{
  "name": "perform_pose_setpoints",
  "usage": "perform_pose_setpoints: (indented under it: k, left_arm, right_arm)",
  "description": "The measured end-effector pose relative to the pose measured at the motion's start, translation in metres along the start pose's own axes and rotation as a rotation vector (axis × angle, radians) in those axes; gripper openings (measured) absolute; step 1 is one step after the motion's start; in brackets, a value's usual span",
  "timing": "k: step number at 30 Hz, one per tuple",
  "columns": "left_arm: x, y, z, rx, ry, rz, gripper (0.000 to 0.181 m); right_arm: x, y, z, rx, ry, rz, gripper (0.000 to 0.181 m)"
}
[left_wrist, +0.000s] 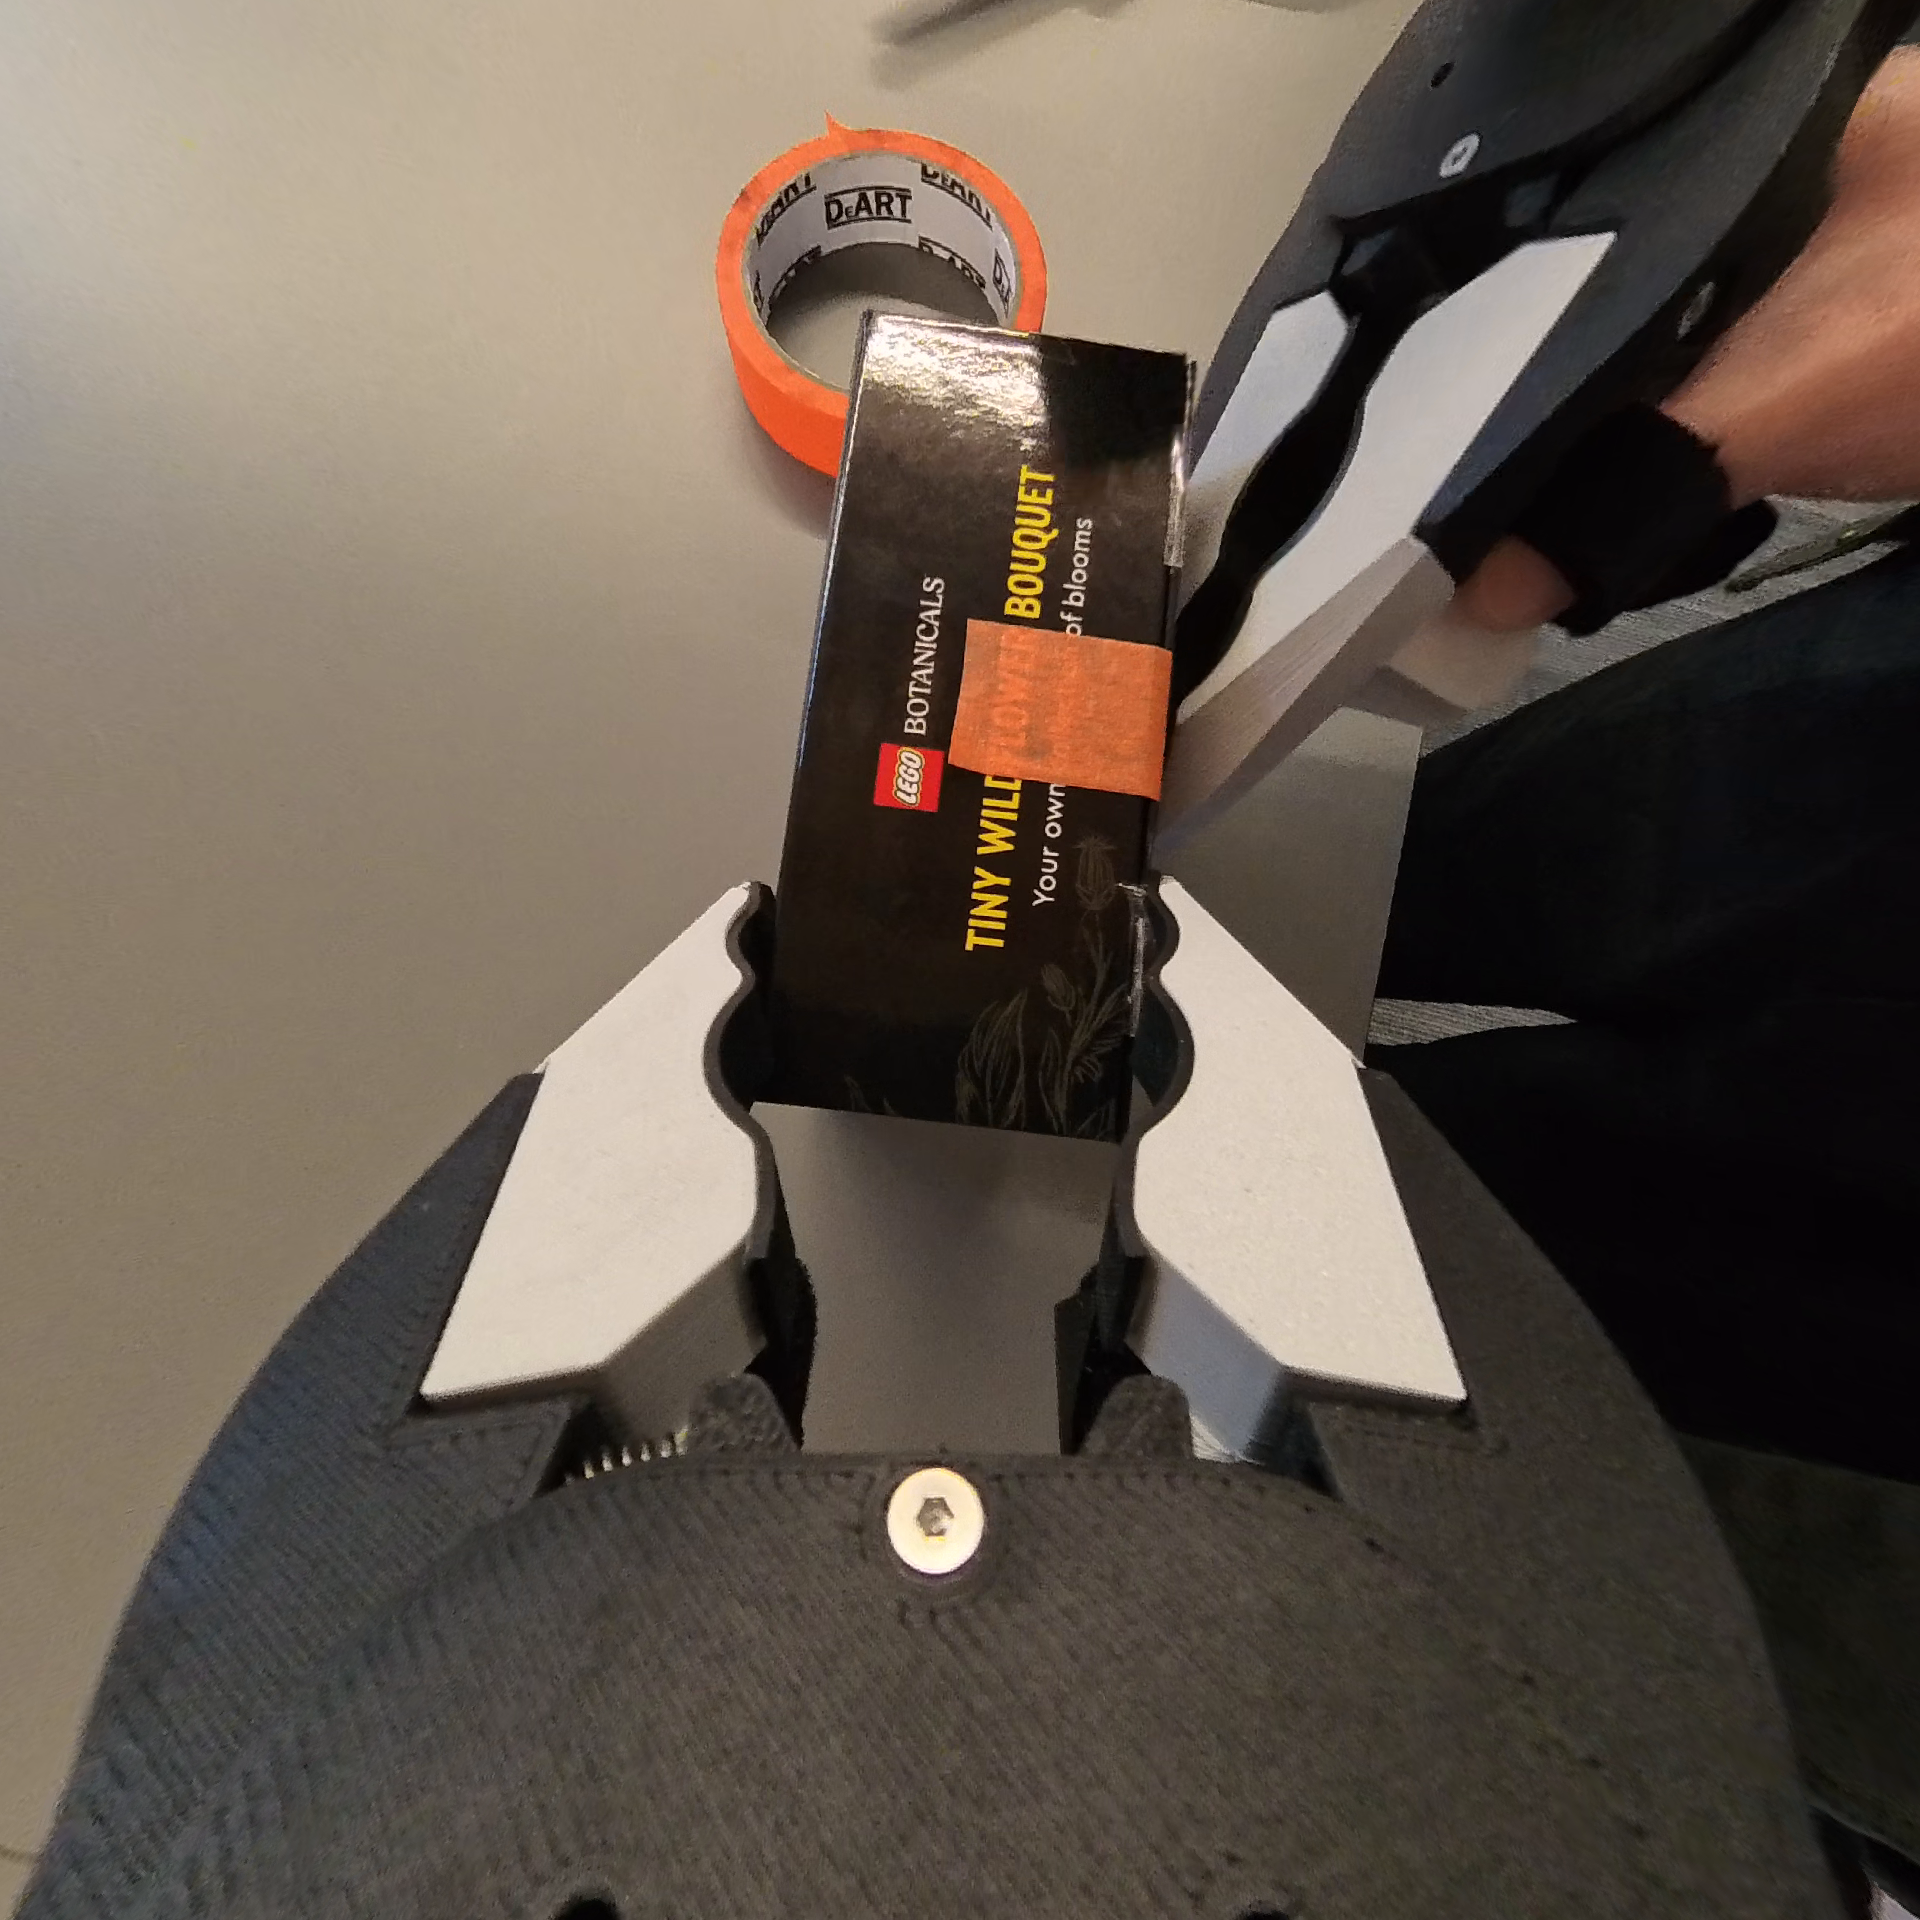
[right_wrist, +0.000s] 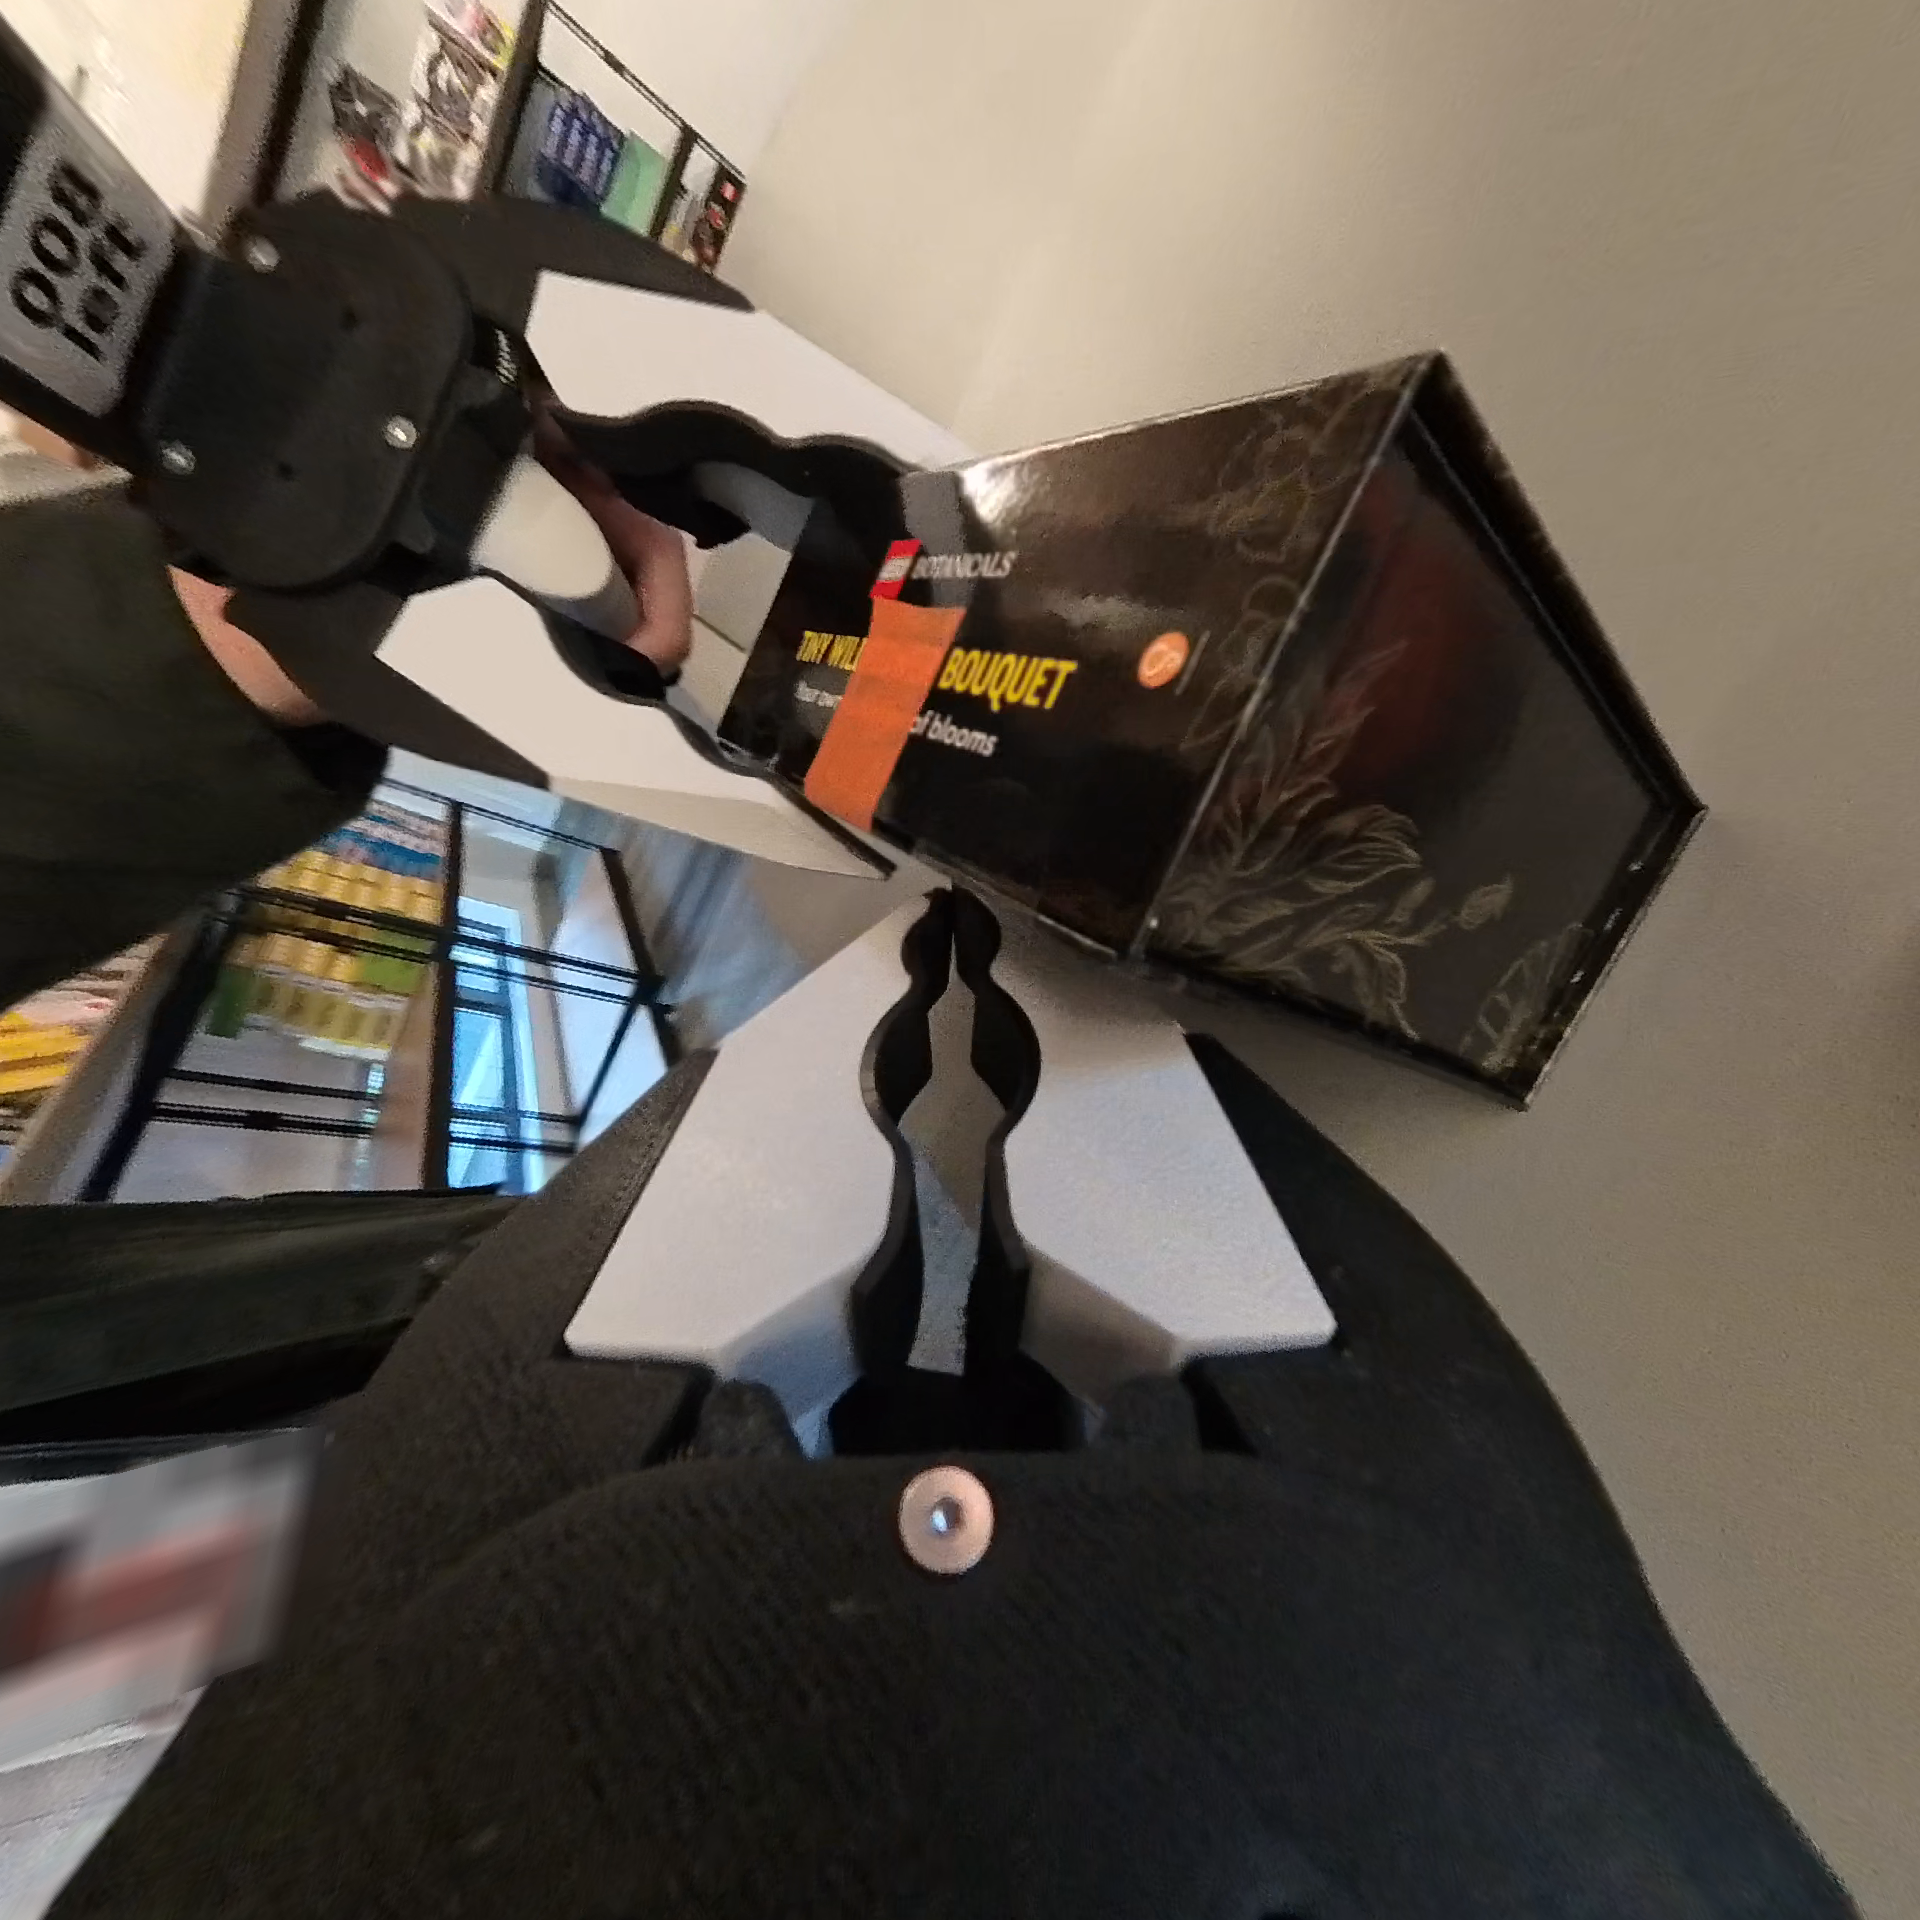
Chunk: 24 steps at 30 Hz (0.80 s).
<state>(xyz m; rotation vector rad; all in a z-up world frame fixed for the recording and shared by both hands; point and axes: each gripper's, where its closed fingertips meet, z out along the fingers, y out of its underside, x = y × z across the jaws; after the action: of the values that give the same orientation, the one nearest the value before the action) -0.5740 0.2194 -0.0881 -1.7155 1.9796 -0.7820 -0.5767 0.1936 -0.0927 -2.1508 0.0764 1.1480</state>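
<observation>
My left gripper (left_wrist: 956, 902) is shut on one end of a black cardboard box (left_wrist: 997, 644) with yellow and white print. It holds the box tilted over the grey table (left_wrist: 364, 623). A strip of orange tape (left_wrist: 1060, 717) lies across the box's face and runs over its right edge. My right gripper (right_wrist: 951, 906) is shut and looks empty. Its tips touch the box's edge (right_wrist: 1247, 707) next to the tape strip (right_wrist: 878, 717). It shows in the left wrist view (left_wrist: 1179, 790) at the box's right side. The left gripper (right_wrist: 821, 644) shows clamping the box's far end.
A roll of orange tape (left_wrist: 883, 281) lies on the table just beyond the box. A person's hand in a black fingerless glove (left_wrist: 1621, 520) holds the right gripper. Dark metal shelves with packaged goods (right_wrist: 343, 966) stand in the background past the table edge.
</observation>
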Motion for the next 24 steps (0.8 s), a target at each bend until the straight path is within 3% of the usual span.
perform_pose_setpoints:
  k: [3,20,24]
  left_arm:
    - [0.0,0.0,0.0,0.004,-0.002,-0.004,0.069]
    - [-0.001,0.0,0.0,0.007,-0.007,-0.016,0.069]
    - [-0.001,0.0,0.001,0.009,-0.007,-0.017,0.069]
  right_arm:
    - [0.01,0.009,0.009,-0.04,0.008,0.076,0.0]
    - [-0.005,-0.002,0.01,0.142,-0.109,0.355,0.0]
    - [0.013,0.006,0.012,0.16,-0.086,0.45,0.0]
